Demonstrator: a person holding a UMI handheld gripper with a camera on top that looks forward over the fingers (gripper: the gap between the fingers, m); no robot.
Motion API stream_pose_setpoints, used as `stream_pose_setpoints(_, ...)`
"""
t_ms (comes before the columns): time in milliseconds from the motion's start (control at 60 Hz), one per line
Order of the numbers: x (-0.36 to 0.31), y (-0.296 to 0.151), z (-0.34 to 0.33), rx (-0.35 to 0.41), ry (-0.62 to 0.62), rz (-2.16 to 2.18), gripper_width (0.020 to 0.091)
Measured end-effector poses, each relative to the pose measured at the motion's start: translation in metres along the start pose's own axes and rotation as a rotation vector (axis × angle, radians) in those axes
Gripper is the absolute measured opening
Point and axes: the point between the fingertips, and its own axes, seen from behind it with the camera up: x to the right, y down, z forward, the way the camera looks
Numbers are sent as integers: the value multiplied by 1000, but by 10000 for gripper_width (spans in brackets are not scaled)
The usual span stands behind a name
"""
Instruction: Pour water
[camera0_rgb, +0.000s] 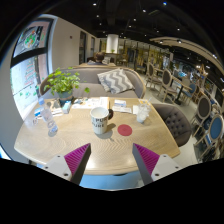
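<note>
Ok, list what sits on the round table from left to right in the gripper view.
Water bottle → potted plant → patterned cup → red coaster → clear glass. The gripper is short of the table, jaws open and empty.

Tabletop count from my gripper camera

On the one round table (60, 140) I count one patterned cup (99, 120) at the frame's centre, one red coaster (125, 129) just right of it, one clear glass (141, 114) further right, one water bottle (49, 122) at left, and one potted plant (63, 82) upper left. At the bottom I see two gripper fingers (76, 158), spread apart with nothing between them.
</note>
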Motion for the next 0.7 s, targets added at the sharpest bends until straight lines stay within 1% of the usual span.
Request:
stream_pose_setpoints(150,-21,3,-4,-19,-6,-11,860)
stream_pose_setpoints(300,-69,9,-5,-37,-24,-19,856)
stream_pose_setpoints(517,-177,26,1,-40,-113,-38,856)
stream_pose_setpoints(700,-277,22,20,6,-198,-32,861)
